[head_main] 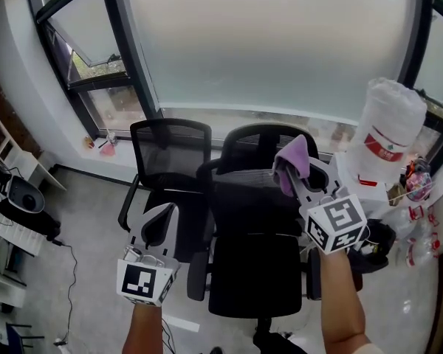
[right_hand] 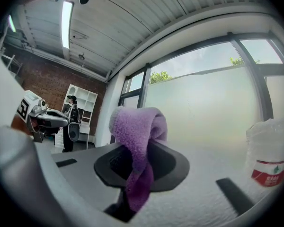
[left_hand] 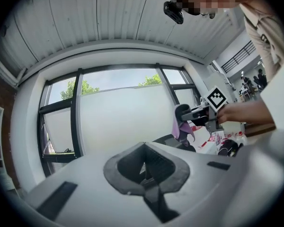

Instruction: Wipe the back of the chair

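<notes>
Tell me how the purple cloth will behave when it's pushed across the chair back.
Probably floppy: the purple cloth droops folded over the right gripper, whose jaws pinch it. Likely light, since that pinch alone holds it up. Its fuzzy pile should drag rather than slide on the chair back.

The cloth [right_hand: 135, 136] is fluffy, napped purple fabric. The chair [head_main: 245, 153] has a black mesh back and matt seat. The left hand-held gripper [left_hand: 146, 167] is smooth, matt grey plastic.
</notes>
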A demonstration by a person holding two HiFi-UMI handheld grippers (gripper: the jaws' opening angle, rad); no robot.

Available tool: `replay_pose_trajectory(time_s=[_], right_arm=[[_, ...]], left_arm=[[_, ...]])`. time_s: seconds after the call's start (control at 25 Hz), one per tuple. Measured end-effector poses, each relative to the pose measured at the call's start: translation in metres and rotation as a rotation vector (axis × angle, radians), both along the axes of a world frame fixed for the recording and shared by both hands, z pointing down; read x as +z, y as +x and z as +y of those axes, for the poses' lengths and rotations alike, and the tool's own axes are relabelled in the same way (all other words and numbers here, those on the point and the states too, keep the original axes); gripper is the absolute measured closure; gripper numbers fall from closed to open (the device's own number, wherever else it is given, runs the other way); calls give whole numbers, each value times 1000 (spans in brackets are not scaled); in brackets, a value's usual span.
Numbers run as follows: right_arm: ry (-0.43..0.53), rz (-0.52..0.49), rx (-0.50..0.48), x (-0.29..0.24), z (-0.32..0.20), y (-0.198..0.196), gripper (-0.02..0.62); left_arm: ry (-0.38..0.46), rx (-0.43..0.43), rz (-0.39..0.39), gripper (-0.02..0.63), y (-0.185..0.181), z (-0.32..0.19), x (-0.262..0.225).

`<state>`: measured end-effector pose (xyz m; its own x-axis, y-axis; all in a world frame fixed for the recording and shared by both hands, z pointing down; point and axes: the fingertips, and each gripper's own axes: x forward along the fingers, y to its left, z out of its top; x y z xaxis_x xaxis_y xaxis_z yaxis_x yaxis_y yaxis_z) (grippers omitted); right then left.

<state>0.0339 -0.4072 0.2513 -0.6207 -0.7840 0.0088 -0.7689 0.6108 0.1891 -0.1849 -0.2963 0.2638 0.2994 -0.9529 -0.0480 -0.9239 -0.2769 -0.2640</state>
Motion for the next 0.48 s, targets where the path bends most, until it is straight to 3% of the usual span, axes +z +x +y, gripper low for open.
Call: replay_pose_trajectory(time_s=[0.48], right_arm=[[33, 98, 1, 85, -131, -59, 540]], left_arm=[[-4, -75, -32, 600, 4, -114, 56]])
